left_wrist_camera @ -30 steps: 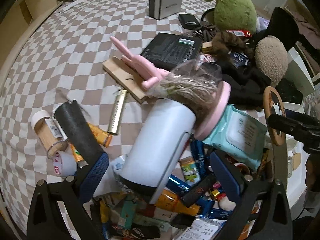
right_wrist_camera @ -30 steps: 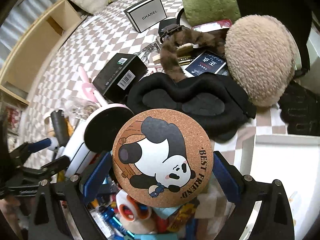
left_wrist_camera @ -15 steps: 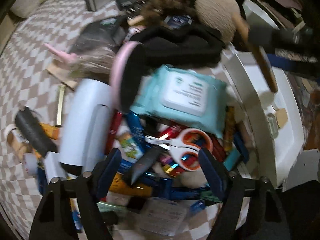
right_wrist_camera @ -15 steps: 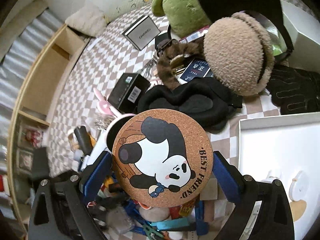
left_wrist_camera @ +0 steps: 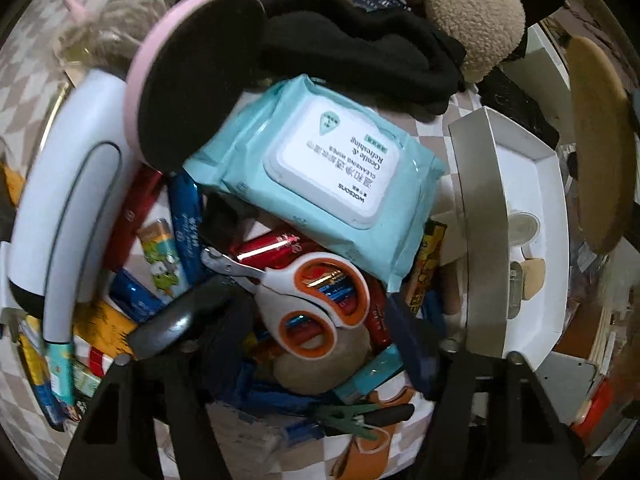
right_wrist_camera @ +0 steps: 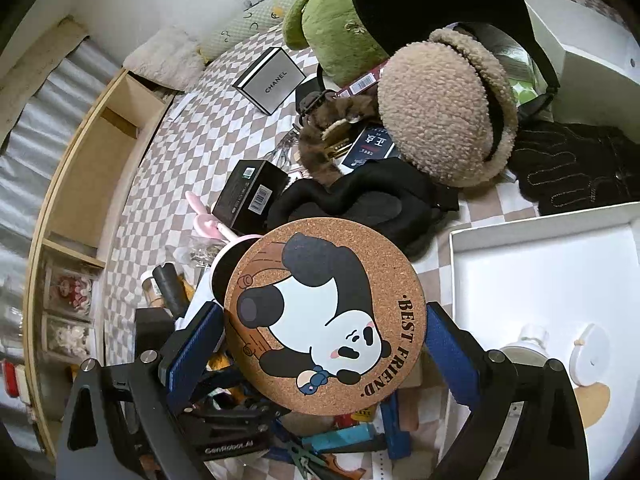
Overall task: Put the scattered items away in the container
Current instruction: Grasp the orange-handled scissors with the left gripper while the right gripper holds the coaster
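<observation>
My right gripper (right_wrist_camera: 324, 340) is shut on a round cork coaster with a panda print (right_wrist_camera: 324, 316), held above the clutter beside the white box (right_wrist_camera: 560, 280). The coaster shows edge-on in the left wrist view (left_wrist_camera: 596, 148). My left gripper (left_wrist_camera: 320, 328) is open low over the pile, its fingers either side of orange-handled scissors (left_wrist_camera: 308, 296). A light blue wipes pack (left_wrist_camera: 320, 176) lies just beyond them. The white box (left_wrist_camera: 532, 200) stands to the right and holds a few small items.
A white bottle with pink cap (left_wrist_camera: 76, 184), black cloth (left_wrist_camera: 360, 52) and a fuzzy tan earmuff (left_wrist_camera: 476, 16) crowd the pile. In the right wrist view: a black box (right_wrist_camera: 248, 196), a Chanel box (right_wrist_camera: 272, 80), a green plush (right_wrist_camera: 340, 28), black gloves (right_wrist_camera: 580, 168).
My left gripper has swung right and dropped down over the scissors and wipes. My right gripper has carried the coaster toward the white box, which now fills more of its view.
</observation>
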### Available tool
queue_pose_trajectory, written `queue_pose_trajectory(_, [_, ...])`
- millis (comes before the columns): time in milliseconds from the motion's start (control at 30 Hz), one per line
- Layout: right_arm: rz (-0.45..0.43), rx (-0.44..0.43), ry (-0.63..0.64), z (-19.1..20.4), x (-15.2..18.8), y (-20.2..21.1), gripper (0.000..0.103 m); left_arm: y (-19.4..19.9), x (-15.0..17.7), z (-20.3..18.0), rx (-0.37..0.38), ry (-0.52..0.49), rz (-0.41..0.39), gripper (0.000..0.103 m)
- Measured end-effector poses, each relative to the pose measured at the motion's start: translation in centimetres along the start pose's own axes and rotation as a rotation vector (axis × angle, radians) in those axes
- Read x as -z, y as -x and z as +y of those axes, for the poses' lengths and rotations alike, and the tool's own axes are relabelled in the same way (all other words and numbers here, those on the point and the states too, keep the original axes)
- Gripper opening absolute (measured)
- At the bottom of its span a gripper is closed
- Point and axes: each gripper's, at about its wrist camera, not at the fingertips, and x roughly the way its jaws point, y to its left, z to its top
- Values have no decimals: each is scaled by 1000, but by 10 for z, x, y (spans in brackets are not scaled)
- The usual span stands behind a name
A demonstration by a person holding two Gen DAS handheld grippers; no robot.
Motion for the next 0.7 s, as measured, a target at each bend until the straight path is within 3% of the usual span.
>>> queue_pose_trajectory(300, [-5, -8, -6, -8, -2, 5, 98, -3, 7, -3, -51, 82, -63, 61])
queue_pose_trajectory(367, [-7, -10, -8, -9, -2, 6, 98, -3, 8, -6, -89, 70, -81, 60])
queue_pose_trajectory(433, [-8, -11, -7, -10, -2, 6, 98, -3, 10, -10, -125, 50, -95, 50])
queue_pose_trajectory(700, [-8, -13, -12, -12, -2, 9, 98, 1, 17, -15, -144, -10, -116, 44])
